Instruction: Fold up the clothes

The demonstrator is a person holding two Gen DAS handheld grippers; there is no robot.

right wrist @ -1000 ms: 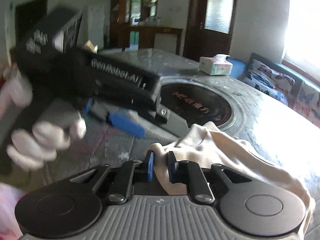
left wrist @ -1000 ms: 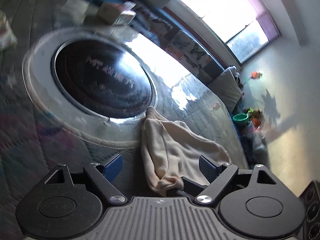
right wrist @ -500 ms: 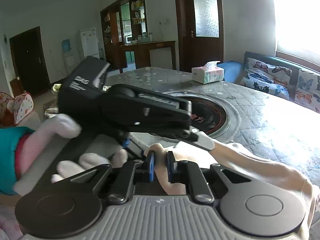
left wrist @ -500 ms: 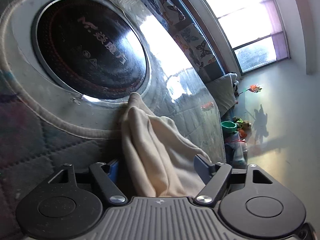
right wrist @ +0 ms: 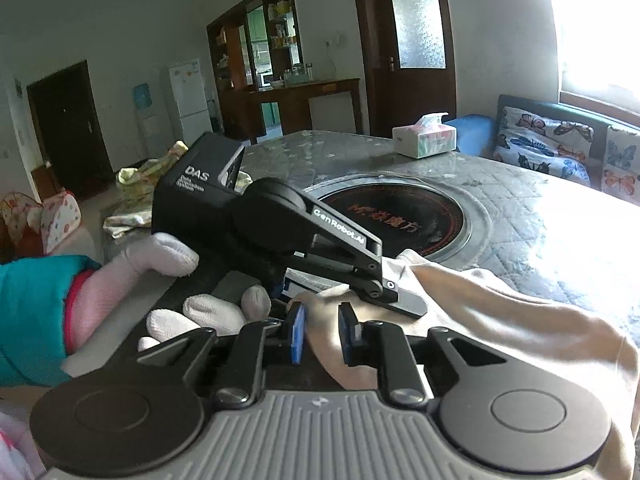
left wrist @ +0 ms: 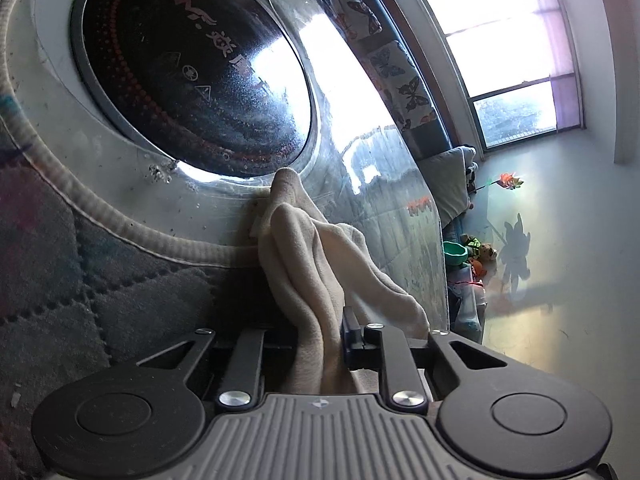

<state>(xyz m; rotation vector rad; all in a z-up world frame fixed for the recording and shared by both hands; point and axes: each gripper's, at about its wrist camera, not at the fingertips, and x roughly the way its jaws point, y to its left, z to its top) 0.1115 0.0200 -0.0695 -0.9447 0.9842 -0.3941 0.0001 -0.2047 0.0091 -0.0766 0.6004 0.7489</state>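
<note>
The table under me is wide, covered with a quilted cloth, and its far half lies bare up to the tissue box near the far edge. A round black cooktop is sunk in the middle of the table, ringed by a pale rim. The cream garment lies bunched on the near side of the table, one tip touching that rim, the rest running toward the near edge, where it drapes past my right gripper. My left gripper is clamped on a thick fold of the garment, cloth filling the gap between its fingers. My right gripper pinches another fold, its blue pads nearly together. My gloved left hand wraps the left gripper's handle, just beside the right gripper, low over the cloth.
</note>
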